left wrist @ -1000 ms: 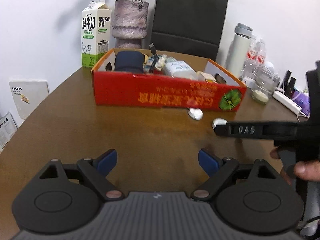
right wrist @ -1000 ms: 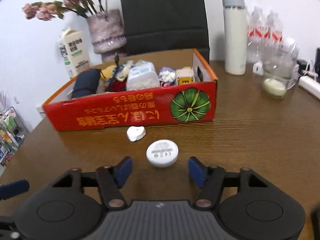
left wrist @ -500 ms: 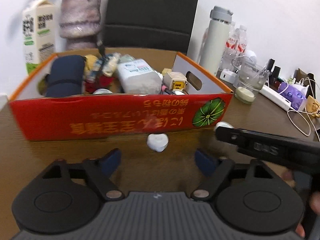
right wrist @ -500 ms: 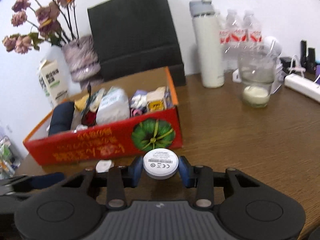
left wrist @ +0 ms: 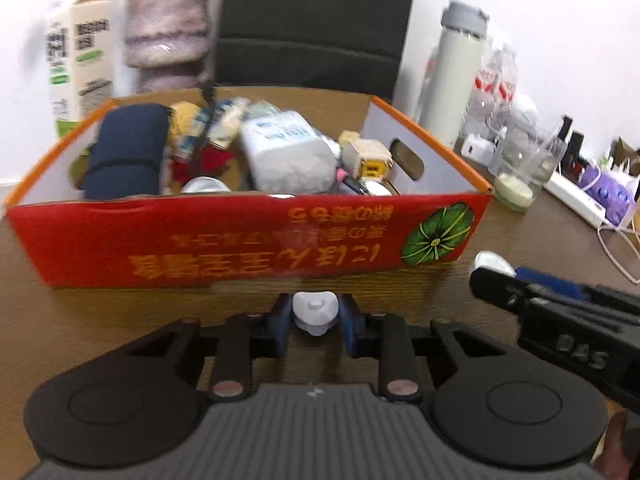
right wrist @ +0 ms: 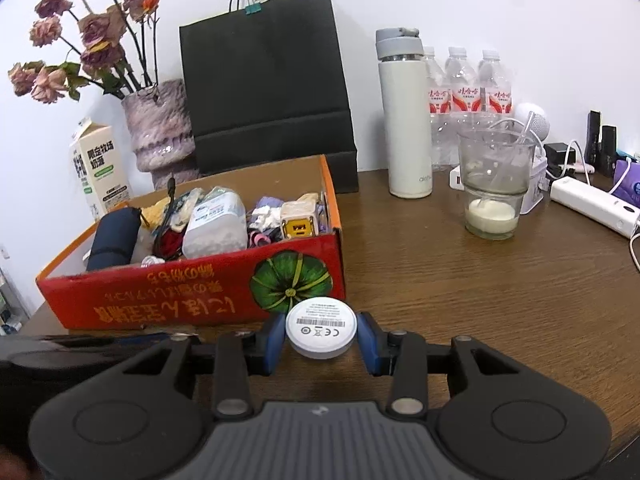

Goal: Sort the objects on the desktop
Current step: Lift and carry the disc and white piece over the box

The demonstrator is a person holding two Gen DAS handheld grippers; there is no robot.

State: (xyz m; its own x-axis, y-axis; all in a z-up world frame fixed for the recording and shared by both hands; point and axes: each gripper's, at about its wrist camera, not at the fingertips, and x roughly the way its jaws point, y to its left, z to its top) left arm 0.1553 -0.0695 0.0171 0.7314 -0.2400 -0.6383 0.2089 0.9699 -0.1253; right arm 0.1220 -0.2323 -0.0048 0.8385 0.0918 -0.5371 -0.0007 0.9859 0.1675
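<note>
Gripping, low on the bench (right wrist: 460, 280) just before the red box (left wrist: 240, 236): left gripper (left wrist: 314, 320) just closed on a small white heart-shaped piece (left wrist: 314, 312), right gripper (right wrist: 320, 338) clamped on a white round disc (right wrist: 321, 326), probably both for dropping in.

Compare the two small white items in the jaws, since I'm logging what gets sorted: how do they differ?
The round white plastic puck in the right gripper is a flat disc with printed markings; the heart-shaped white plastic piece in the left gripper is lobed, smaller and plain. The left jaws have just closed on theirs. Both sit before the red cardboard box.
</note>
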